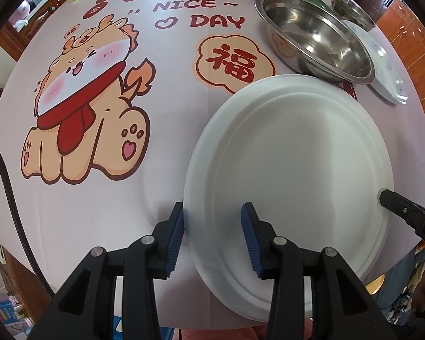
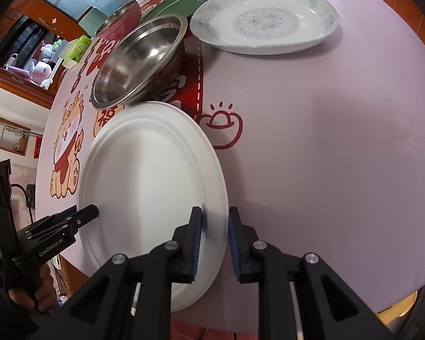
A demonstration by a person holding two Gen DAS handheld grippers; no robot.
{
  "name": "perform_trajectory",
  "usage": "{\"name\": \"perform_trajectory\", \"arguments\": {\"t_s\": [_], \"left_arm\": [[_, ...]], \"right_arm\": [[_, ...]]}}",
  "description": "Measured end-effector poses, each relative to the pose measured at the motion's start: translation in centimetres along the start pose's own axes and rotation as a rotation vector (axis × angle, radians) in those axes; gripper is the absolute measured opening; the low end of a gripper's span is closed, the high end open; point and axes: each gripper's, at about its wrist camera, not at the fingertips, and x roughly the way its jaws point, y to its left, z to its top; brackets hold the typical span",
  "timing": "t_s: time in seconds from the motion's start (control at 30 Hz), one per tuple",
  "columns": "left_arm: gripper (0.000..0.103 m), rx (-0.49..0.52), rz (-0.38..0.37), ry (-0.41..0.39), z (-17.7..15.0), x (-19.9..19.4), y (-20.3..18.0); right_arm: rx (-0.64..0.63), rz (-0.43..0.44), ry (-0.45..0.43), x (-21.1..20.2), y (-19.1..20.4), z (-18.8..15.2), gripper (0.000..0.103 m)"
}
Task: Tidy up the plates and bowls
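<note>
A white oval plate [image 1: 291,175] lies flat at the near edge of a round surface [image 1: 104,212] covered with a pale cloth printed with a cartoon dog. Its long axis runs from the near edge away toward a steel bowl [image 1: 314,39] just past its far end.

Both grippers sit at the plate's near end, on opposite sides. The left gripper [image 1: 212,221] points almost straight down at the plate's left rim. Its jaws are partly open and straddle that rim, one blue pad outside on the cloth, the other over the plate's inner face, neither visibly pressing.

The right gripper [image 2: 215,223] comes in at a slant over the right rim. Its jaws stand narrowly apart with the rim between them. The rim is blurred just there, so whether the pads touch it cannot be told for sure; they look slightly clear of it.

Both grippers are about equally near, each already at its own side of the plate. A lift from either side would probably call for the jaws to close on the thin rim first.

Beyond the steel bowl lie a floral plate [image 2: 266,19], a green plate [image 2: 184,0] and a smaller steel bowl [image 1: 354,8], all well apart from the grippers.
</note>
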Motion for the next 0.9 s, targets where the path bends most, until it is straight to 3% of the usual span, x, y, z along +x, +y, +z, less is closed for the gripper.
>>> {"name": "perform_trajectory", "arguments": {"t_s": [0.17,0.27,0.63,0.9], "left_arm": [[0.039,0.021,0.003,-0.008,0.4,-0.2,-0.5],[0.047,0.029,-0.013,-0.038,0.8,-0.5,-0.7],[0.056,0.016,-0.007,-0.135,1.1,-4.1,-2.0],[0.062,0.019,-0.023,-0.227,-1.0,-7.6,-2.8]], "right_arm": [[0.012,-0.007,-0.014,-0.4,-0.2,0.1,0.026],[0.019,-0.005,-0.027,-0.9,-0.5,0.0,0.029],[0.016,-0.004,-0.081,-3.4,-2.0,-0.5,0.030],[0.006,0.008,-0.174,-5.9,-2.6,-1.2,0.030]]}}
